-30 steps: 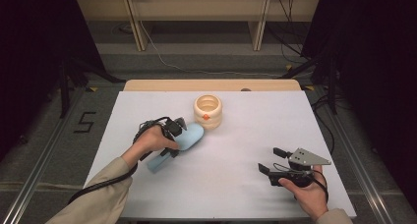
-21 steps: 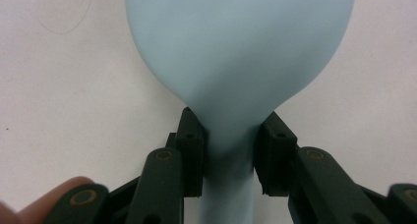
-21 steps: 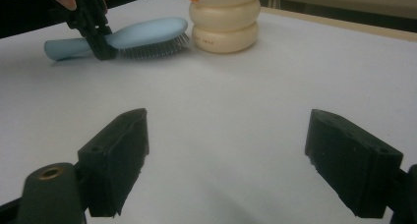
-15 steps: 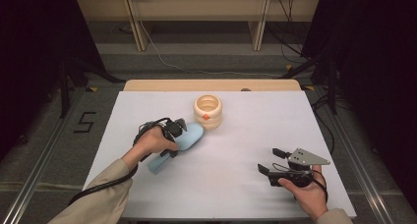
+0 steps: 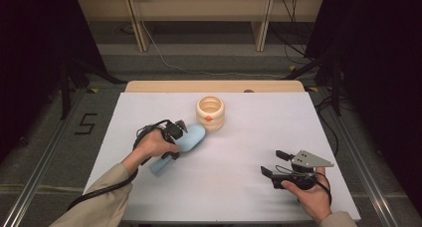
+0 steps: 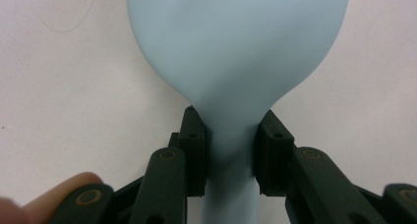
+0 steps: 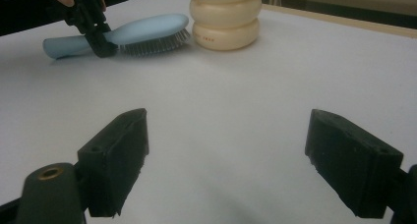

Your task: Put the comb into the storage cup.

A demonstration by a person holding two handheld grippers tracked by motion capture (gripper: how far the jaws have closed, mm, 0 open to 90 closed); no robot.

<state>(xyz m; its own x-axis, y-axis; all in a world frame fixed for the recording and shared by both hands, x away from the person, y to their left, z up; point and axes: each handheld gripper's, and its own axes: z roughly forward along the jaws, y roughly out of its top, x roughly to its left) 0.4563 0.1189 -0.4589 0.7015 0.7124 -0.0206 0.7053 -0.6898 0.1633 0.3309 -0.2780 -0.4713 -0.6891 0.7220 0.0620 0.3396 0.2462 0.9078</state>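
While left gripper (image 6: pixel 230 153) pinches hairbrush (image 5: pixel 181 140) at neck, jaws having just closed, brush lies bristles-down on table (image 5: pixel 249 137) beside cream jar (image 5: pixel 210 112). Likely light, rigid, smooth plastic; neck best hold. Right gripper (image 7: pixel 226 160) spread, empty.

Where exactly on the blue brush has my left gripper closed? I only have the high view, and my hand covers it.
Observer: The left gripper has just been closing, and its pads sit on both sides of the neck of the blue brush, where the head narrows into the handle.
Operator: Which way do the bristles face?
Observer: Down. The right gripper view shows them against the white table.
Operator: Is the brush touching the cream container?
Observer: No. In the right gripper view a narrow gap shows between the brush tip and the cream container.
Operator: And my right gripper?
Observer: The right gripper is open, with bare table between its pads.
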